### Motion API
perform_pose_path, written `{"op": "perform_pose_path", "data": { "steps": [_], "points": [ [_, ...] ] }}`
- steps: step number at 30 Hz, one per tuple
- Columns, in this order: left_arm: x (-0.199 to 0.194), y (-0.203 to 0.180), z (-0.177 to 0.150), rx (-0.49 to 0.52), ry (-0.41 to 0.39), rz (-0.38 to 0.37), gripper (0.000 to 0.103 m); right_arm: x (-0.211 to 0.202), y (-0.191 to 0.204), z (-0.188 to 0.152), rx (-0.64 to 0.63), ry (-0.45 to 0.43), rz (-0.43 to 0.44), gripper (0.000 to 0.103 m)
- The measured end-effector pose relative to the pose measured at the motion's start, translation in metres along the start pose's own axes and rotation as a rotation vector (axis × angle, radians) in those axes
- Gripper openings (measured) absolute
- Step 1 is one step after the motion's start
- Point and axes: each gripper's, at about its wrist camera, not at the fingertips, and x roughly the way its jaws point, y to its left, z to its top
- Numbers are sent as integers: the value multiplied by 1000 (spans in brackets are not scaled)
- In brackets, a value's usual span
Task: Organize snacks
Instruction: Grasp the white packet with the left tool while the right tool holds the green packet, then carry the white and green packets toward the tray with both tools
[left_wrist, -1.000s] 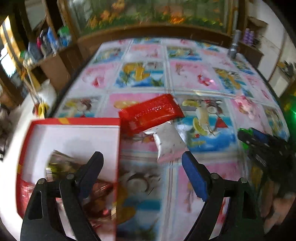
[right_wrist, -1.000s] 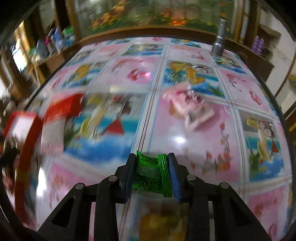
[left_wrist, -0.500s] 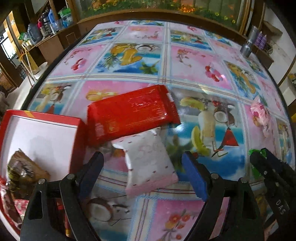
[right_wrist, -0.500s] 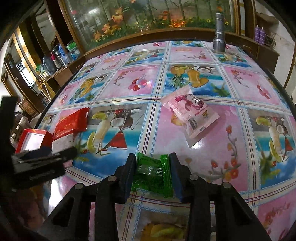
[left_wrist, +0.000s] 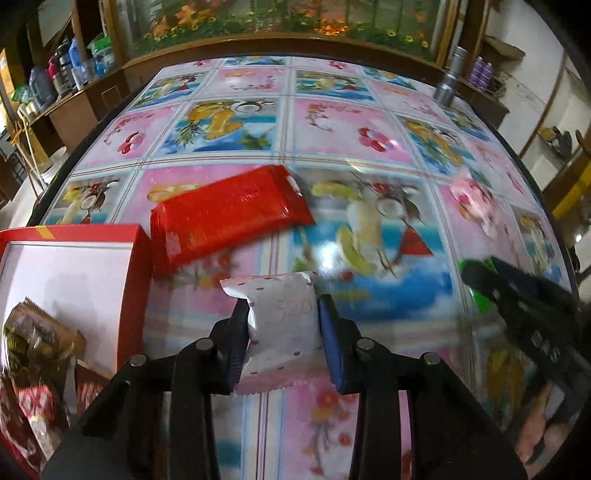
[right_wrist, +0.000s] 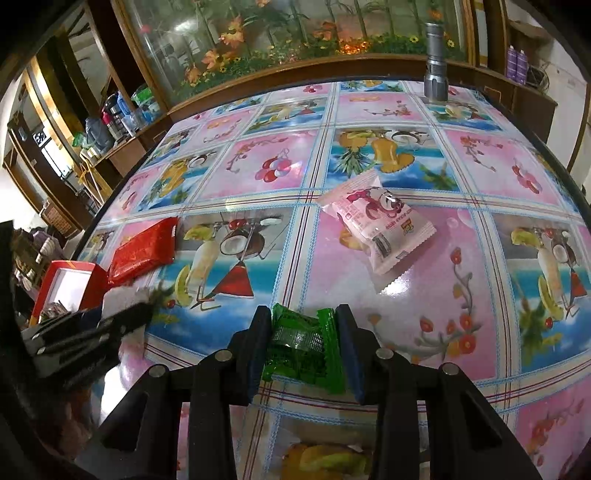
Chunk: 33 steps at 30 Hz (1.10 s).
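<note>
Clamping a white dotted snack pouch (left_wrist: 282, 325), the left gripper (left_wrist: 282, 321) sits just right of the red box (left_wrist: 140, 258), the red packet (left_wrist: 225, 214) beyond. The right gripper (right_wrist: 304, 343) pinches a green snack packet (right_wrist: 303, 347), far right of that box (right_wrist: 92, 277).

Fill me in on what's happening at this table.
A person is sorting snacks with two handheld grippers. The left gripper is shut on a white dotted packet, next to the red box that already holds some snacks. The right gripper grips a green packet. A red packet and a pink packet lie on the table.
</note>
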Motion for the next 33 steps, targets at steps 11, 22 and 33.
{"op": "perform_pose_path", "data": {
  "steps": [11,22,33],
  "points": [
    [-58,-14,-33,71,-94,-62,33,0,-58,4,254,71,288,34],
    [-129,20,-60,40,-264,-37,34,-9,-60,6,337,10,551,34],
    [-148,121,-108,-105,-294,161,34,-21,-35,4,303,-75,587,34]
  ]
}}
